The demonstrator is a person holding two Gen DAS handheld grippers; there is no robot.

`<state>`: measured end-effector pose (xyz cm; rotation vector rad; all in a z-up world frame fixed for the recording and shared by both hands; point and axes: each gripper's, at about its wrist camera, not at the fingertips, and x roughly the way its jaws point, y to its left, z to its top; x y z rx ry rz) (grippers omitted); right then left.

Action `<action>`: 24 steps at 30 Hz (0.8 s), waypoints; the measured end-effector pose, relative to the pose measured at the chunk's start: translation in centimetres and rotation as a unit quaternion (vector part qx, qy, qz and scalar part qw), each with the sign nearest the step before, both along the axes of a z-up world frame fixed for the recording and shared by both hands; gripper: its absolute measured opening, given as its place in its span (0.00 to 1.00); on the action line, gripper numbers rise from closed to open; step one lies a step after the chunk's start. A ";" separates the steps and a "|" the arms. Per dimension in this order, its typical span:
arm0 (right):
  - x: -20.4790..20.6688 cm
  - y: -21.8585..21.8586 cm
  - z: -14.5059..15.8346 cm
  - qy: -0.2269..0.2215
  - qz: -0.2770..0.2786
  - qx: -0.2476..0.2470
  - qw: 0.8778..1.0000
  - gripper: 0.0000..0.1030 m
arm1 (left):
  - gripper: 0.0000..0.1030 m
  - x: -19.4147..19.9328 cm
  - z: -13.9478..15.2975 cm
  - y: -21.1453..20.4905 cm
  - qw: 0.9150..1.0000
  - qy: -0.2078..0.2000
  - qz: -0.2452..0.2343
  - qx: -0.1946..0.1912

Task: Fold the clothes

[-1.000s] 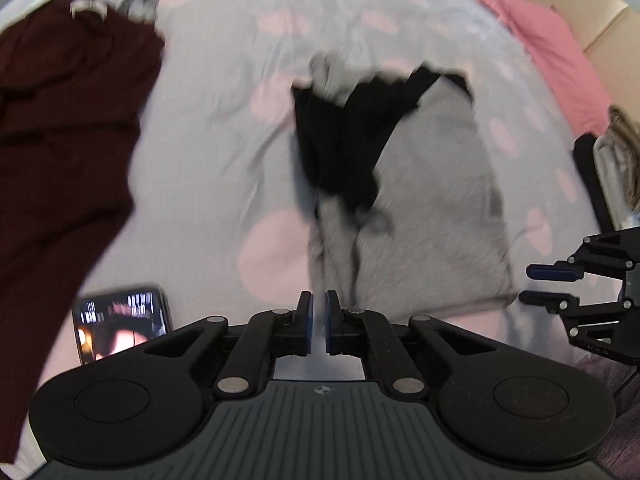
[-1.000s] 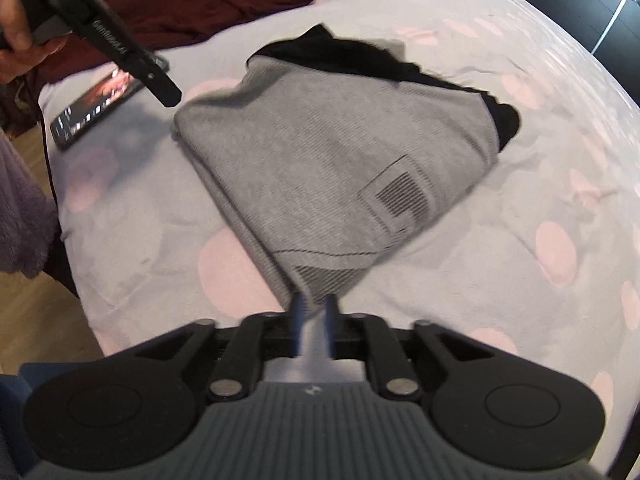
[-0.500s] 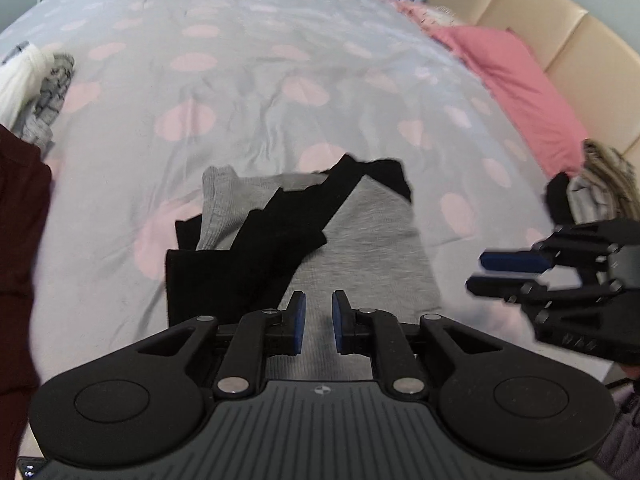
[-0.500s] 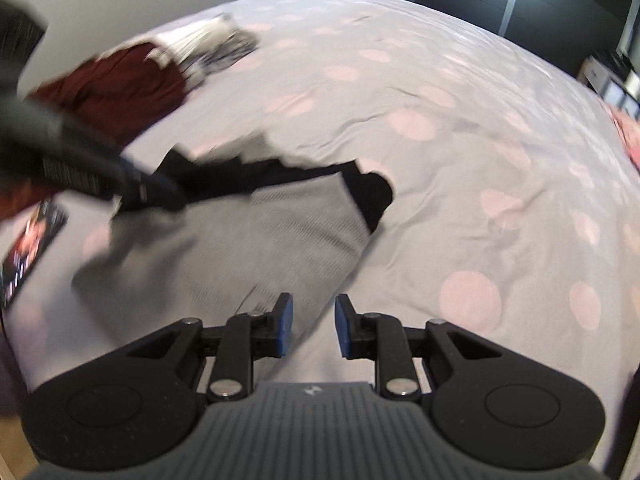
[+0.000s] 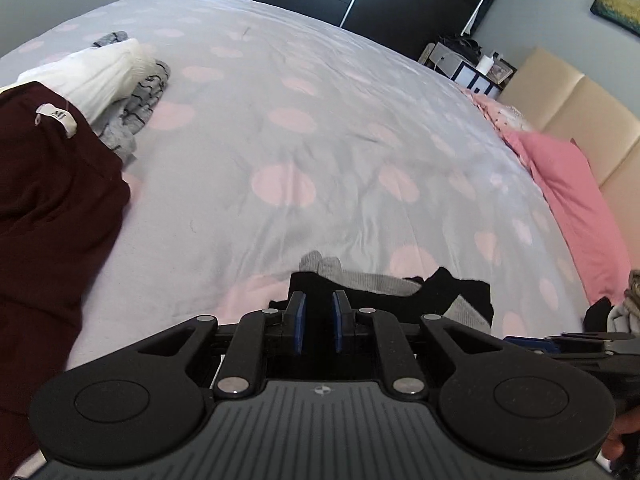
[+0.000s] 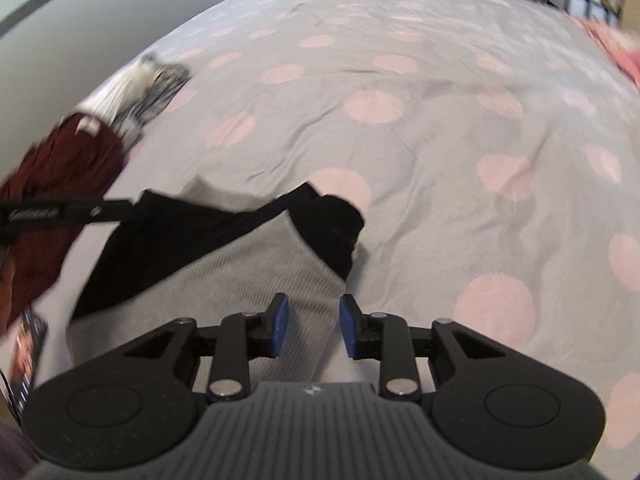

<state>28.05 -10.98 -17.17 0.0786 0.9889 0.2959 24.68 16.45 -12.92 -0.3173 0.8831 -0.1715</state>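
Left wrist view takes in most of the bed point(image 5: 320, 128), whose grey cover with pale pink dots fills the frame up to a beige headboard point(image 5: 580, 112) at the far right corner. A pink pillow point(image 5: 568, 184) lies along the bed's right edge below that headboard. At the left edge a dark maroon garment point(image 5: 48, 200) with a white label sprawls, and just beyond it sits a small heap of white and striped grey clothes point(image 5: 120, 80). The grey and black top point(image 6: 256, 272) lies folded near the bed's near edge, between the two claws; in the right wrist view its grey ribbed body spreads toward the camera while black sleeve parts lie across its far side. A phone point(image 6: 24, 352), blurred, rests at the near left corner of the bed.

The left claw point(image 5: 319, 320) hangs just over the top's near black edge, its blue pads a narrow gap apart with nothing pinched between them; it has eased apart a little from nearly shut. The right claw point(image 6: 314, 326) hovers above the grey body of the top, and its jaws have just been opening, standing moderately apart with only cloth seen beneath them, nothing gripped. Each claw shows at the side of the other's view.
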 end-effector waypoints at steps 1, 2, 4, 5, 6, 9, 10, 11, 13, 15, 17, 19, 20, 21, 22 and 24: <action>0.3 -0.3 -0.1 0.003 -0.011 0.013 1.000 0.35 | 0.12 0.0 0.2 0.2 1.000 0.001 0.001 -0.001; 0.6 -0.7 -0.1 0.007 -0.021 0.026 0.999 0.37 | 0.13 -0.1 0.3 0.3 1.000 0.006 -0.003 -0.003; 0.9 -1.0 -0.4 0.017 -0.031 0.042 0.998 0.37 | 0.23 -0.3 0.4 0.3 1.000 0.016 -0.013 -0.004; 1.0 -1.1 -0.5 0.023 -0.033 0.046 0.998 0.37 | 0.27 -0.6 0.5 0.2 1.000 0.018 -0.019 -0.003; 0.8 -1.0 -0.6 0.026 -0.032 0.045 0.998 0.37 | 0.34 -0.9 0.6 0.1 0.999 0.019 -0.026 -0.002; 0.2 -0.9 -0.7 0.035 -0.026 0.040 0.998 0.42 | 0.39 -2.3 1.0 -0.1 0.999 0.026 -0.040 0.005; -0.1 -0.8 -0.7 0.038 -0.024 0.039 0.998 0.48 | 0.39 -2.9 1.1 -0.2 0.999 0.030 -0.044 0.007; -0.5 -0.8 -0.8 0.039 -0.024 0.038 0.998 0.53 | 0.39 -3.5 1.2 -0.3 0.998 0.030 -0.049 0.007; -1.2 -0.8 -0.7 0.041 -0.022 0.036 0.998 0.53 | 0.34 -4.8 1.6 -0.8 0.997 0.027 -0.068 0.005; -2.0 -0.8 -0.6 0.041 -0.020 0.034 0.998 0.53 | 0.25 -6.0 1.8 -1.5 0.995 0.031 -0.095 0.002; -2.8 -0.8 -0.4 0.038 -0.015 0.031 0.999 0.52 | 0.24 -6.9 1.3 -1.9 0.993 0.037 -0.112 0.006; -3.6 -0.8 -0.2 0.034 -0.009 0.027 0.999 0.52 | 0.24 -7.3 0.3 -1.8 0.993 0.049 -0.110 0.017; -4.0 -0.8 -0.1 0.033 -0.005 0.023 0.999 0.52 | 0.24 -7.3 -0.3 -1.3 0.993 0.059 -0.100 0.022; -4.4 -0.7 -0.1 0.031 -0.002 0.018 0.999 0.52 | 0.23 -7.4 -0.9 -0.8 0.993 0.070 -0.089 0.027; -4.9 -0.7 -0.1 0.031 0.001 0.013 0.999 0.52 | 0.23 -7.4 -1.6 -0.3 0.993 0.080 -0.078 0.032; -5.6 -0.8 -0.1 0.030 0.006 0.003 1.000 0.52 | 0.23 -7.7 -1.9 0.6 0.993 0.089 -0.060 0.040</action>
